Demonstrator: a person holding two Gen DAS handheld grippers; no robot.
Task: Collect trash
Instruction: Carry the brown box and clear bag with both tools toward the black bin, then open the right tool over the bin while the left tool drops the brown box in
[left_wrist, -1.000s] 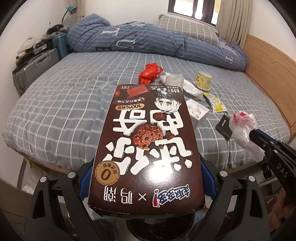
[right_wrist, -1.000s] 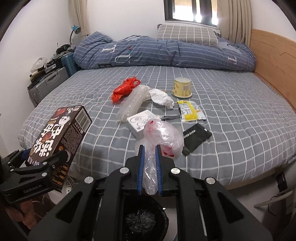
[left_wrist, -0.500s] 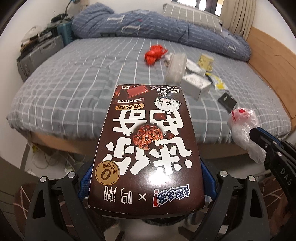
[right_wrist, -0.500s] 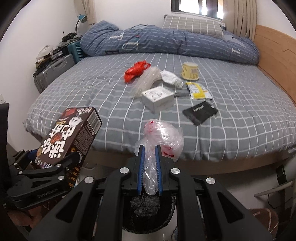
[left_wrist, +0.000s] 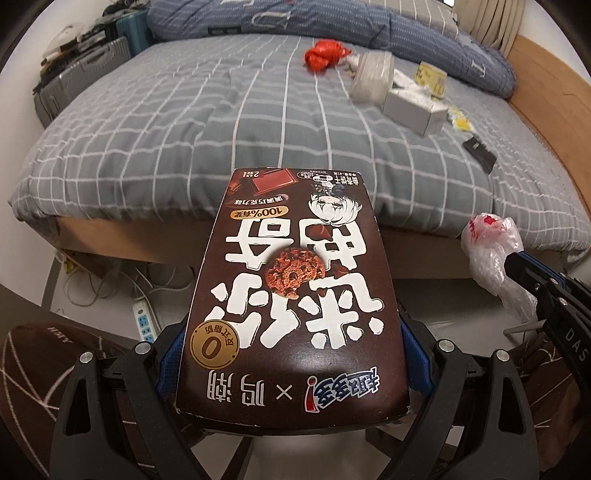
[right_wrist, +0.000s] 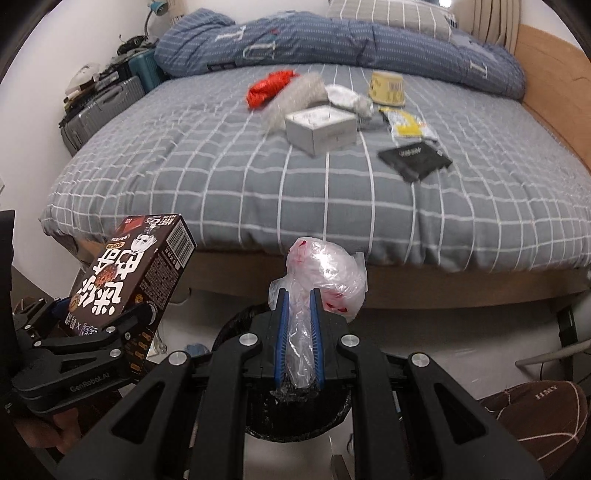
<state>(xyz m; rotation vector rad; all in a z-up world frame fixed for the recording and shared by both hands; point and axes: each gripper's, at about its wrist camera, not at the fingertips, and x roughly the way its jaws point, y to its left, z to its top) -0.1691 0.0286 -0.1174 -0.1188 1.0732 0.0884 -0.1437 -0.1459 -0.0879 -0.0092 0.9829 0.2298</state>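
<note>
I am holding the left gripper clamped across the width of a brown cookie box, its blue pads pressing on both long sides. I am holding the right gripper nearly closed, pinching the neck of a clear plastic bag with red print, the bulk of the bag bulging beyond the fingertips. Both grippers are pointing downward in front of the foot edge of the bed. A black-lined bin is showing directly beneath the right gripper, on the floor.

Further trash is lying on the bed, toward its far right corner: a white box, a crumpled red bag, a clear wrapper, a yellow cup, a yellow packet and a black pouch. A blue duvet is lying bunched along the head edge.
</note>
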